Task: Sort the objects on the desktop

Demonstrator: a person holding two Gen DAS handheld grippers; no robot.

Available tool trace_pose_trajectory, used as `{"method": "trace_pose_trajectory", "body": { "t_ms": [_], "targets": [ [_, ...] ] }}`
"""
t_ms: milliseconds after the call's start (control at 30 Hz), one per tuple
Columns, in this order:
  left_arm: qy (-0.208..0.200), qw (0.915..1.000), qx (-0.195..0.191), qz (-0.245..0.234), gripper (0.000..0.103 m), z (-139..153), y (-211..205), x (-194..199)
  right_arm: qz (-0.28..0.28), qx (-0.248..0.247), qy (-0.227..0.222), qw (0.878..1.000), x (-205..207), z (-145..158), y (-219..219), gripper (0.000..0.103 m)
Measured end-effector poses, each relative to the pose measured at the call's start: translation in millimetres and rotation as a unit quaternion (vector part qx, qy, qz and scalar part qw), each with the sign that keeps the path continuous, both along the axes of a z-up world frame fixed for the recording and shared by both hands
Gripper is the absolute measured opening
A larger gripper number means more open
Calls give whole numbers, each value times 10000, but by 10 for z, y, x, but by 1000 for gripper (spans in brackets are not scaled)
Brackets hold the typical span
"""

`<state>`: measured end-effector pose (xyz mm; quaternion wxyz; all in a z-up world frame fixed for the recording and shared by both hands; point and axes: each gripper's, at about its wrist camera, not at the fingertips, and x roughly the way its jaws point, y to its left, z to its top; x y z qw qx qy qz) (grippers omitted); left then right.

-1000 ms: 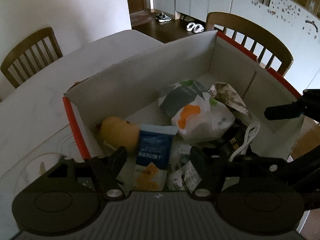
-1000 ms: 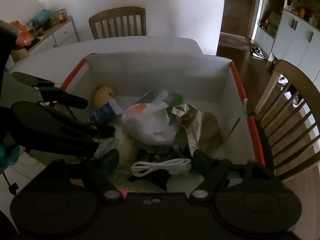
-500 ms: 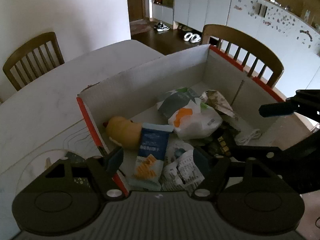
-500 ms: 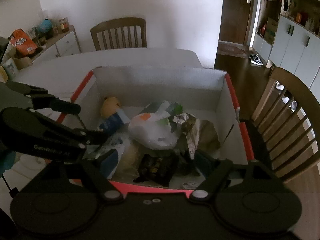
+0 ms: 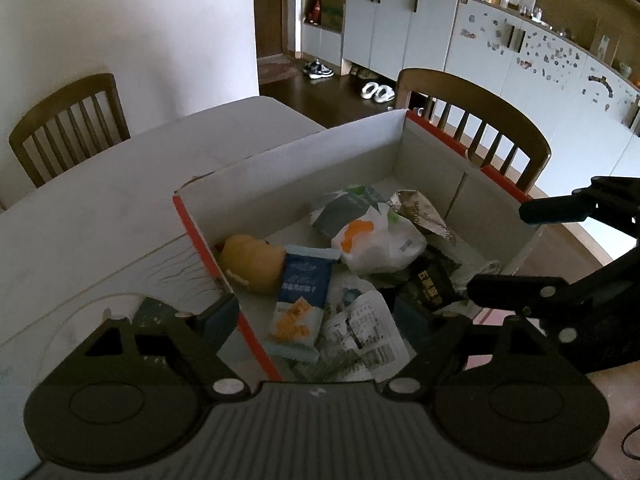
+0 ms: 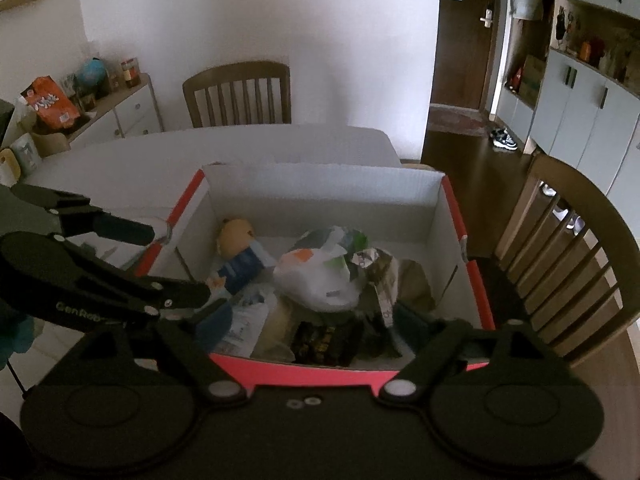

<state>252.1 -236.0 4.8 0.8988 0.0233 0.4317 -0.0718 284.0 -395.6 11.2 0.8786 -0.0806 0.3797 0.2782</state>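
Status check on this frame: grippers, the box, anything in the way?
Left hand-held gripper and right hand-held gripper both opening, nothing between jaws. Cardboard box holds packets. No obstruction.

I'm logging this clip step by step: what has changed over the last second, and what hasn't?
Both grippers pulled up and back from the cardboard box, more of it showing in each view. The left gripper and right gripper are opening, with nothing between their jaws. The blue snack packet, white plastic bag and plush toy stayed put.

A white table carries an open cardboard box.
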Motion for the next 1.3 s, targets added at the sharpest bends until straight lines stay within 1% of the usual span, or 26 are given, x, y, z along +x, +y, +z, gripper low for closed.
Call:
{"method": "trace_pose_trajectory", "body": {
  "t_ms": [67,200,433,567,800,1133,1167,1233,1300],
  "targets": [
    [-8,10000,-8,9,86,8,27,-28,-20,57,-32,10000,-30,25,-2,91],
    [-45,10000,1,31,90,41,79,-94,-57,263,-120,9996,-97,82,-15,100],
    [-97,9998,-137,114,91,123,203,-197,-96,425,-274,9987,-227,179,18,101],
    [-211,9995,-186,166,91,198,279,-321,-137,481,-332,9982,-313,233,45,101],
    [-317,9994,-44,88,91,281,327,-528,-254,519,-366,9977,-484,266,93,101],
    [-262,9993,-114,-258,91,283,305,-757,-362,497,-388,9974,-720,289,149,101],
    [-276,9992,-104,-263,91,289,308,-779,-370,497,-391,9973,-744,291,154,101],
    [-294,9994,40,-203,91,290,302,-806,-397,482,-400,9972,-778,297,161,101],
    [-278,9994,61,-177,91,284,322,-823,-421,476,-403,9972,-810,298,170,101]
  ]
}}
